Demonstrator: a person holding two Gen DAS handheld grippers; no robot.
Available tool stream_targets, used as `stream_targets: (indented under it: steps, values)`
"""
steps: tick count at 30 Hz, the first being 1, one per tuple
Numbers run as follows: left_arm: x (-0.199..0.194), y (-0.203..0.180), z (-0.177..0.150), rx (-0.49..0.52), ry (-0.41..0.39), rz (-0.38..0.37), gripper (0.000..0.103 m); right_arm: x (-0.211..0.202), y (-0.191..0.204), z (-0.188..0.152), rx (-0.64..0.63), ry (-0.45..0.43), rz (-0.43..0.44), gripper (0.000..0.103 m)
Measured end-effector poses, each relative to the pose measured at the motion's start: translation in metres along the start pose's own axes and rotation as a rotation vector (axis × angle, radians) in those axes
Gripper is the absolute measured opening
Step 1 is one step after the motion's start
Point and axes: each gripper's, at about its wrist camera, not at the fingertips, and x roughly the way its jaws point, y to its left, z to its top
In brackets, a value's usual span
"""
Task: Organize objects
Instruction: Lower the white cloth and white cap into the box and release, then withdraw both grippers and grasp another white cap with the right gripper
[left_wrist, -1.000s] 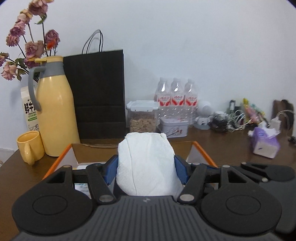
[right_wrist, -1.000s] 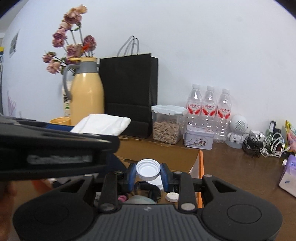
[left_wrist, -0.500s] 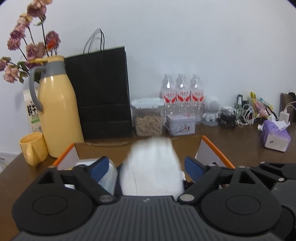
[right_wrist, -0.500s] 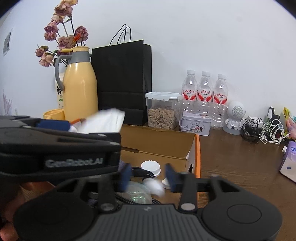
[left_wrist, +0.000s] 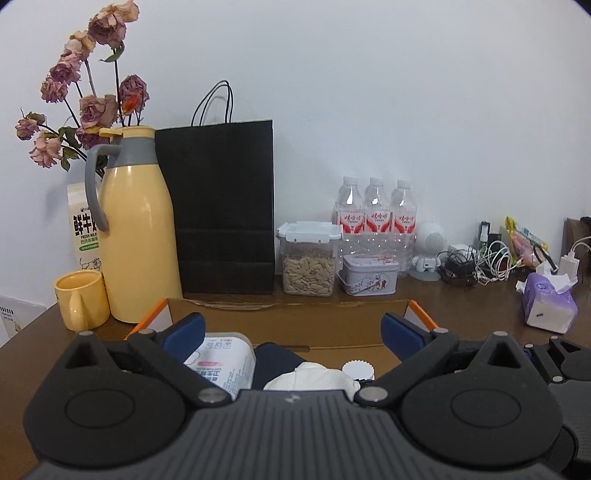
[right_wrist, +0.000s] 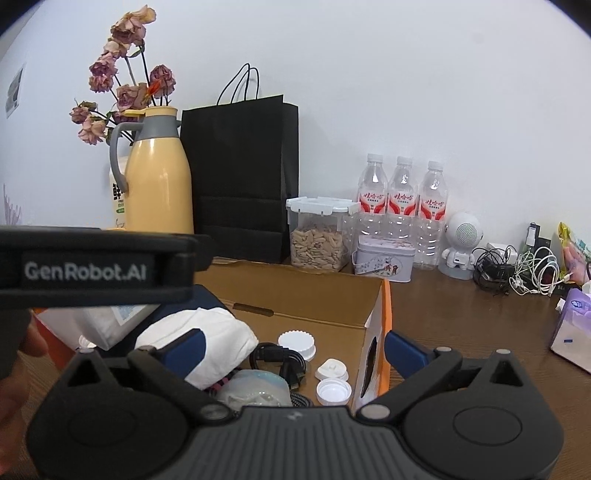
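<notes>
Both tools have just been opening: your left tool (left_wrist: 291, 332) has let the white tissue wad (right_wrist: 207, 339) fall into the cardboard box (right_wrist: 314, 295), and your right tool (right_wrist: 291, 354) has dropped its white cap (right_wrist: 334, 392). Each now stands wide with nothing between its pads. One box, light but stiff; take its wall. One wad, soft and squashy; pinch mid-bulk. Three small white caps, rigid and slippery; grip across the rim.

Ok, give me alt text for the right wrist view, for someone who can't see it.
The right gripper, fingers wide open and empty, hovers over an open cardboard box holding a white cloth, a black cable and white caps. The left gripper crosses at left.
</notes>
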Motion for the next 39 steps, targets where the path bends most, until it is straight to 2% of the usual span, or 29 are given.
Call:
stream_targets:
  steps: [12,23,29,32,33,34,39]
  values:
    - [-0.043,0.023,0.0,0.005,-0.019,0.019,0.103,-0.038,0.004,-0.003,-0.023,-0.021,-0.001,0.103]
    - [-0.071,0.063,-0.019,0.005,0.059,0.072,0.103,-0.074,0.003,-0.03,-0.024,0.059,-0.008,0.101]
    - [-0.077,0.077,-0.038,0.01,0.125,0.087,0.103,-0.076,0.003,-0.046,-0.035,0.125,0.007,0.076]
    - [-0.078,0.083,-0.049,0.006,0.162,0.09,0.103,-0.071,0.004,-0.053,-0.036,0.167,0.02,0.052]
    - [-0.077,0.084,-0.053,0.006,0.175,0.092,0.103,-0.069,0.004,-0.055,-0.035,0.181,0.028,0.039]
    - [-0.077,0.086,-0.057,0.005,0.187,0.093,0.103,-0.068,0.005,-0.056,-0.035,0.189,0.032,0.034]
    - [-0.075,0.095,-0.069,-0.01,0.232,0.093,0.103,-0.058,0.008,-0.06,-0.031,0.219,0.058,0.034]
